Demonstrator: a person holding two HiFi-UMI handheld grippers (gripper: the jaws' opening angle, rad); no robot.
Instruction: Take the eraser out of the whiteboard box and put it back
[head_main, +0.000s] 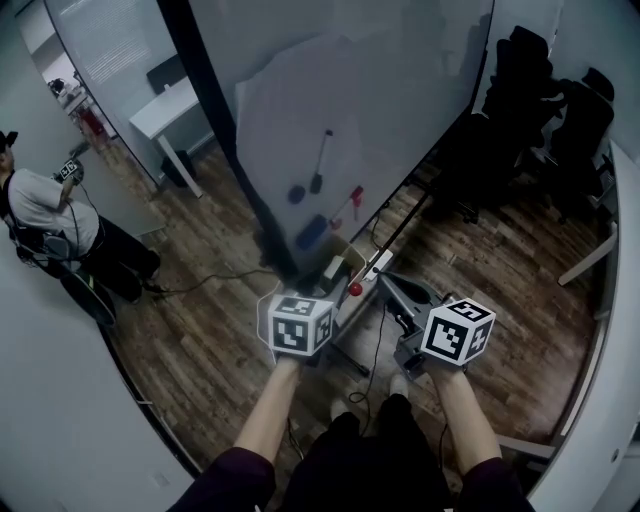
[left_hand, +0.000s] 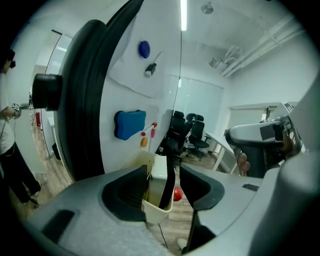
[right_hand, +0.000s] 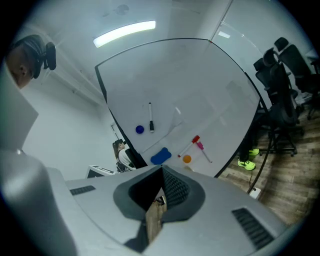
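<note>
In the left gripper view the eraser (left_hand: 160, 186) stands upright in the cream whiteboard box (left_hand: 156, 212), low in the centre of the frame; its white back faces left and its dark felt edge faces right, and its top stands above the box rim. The left gripper (left_hand: 165, 176) has its jaws spread wide on either side of the eraser; the left pad is just beside the white face and the right pad is clearly apart from the felt, so nothing is pinched. A red ball (left_hand: 177, 194) shows behind the box; a blue block (left_hand: 130, 123) clings to the whiteboard (left_hand: 125, 75) in the left half of the frame.

In its own view the right gripper (right_hand: 162, 175) has its jaws pressed together at the tips with nothing between them; it points at the board, away from the box.

The eraser looks light and stiff, a hard plastic shell with a soft felt sole; the felt should give a little and grip well, while the smooth plastic may slip under a weak squeeze. The best hold seems to be across the two broad faces, on the part above the rim; a bite lower down would likely catch the box wall. The box looks thin and light; it may tilt or lift along with the eraser if the fit is snug.
</note>
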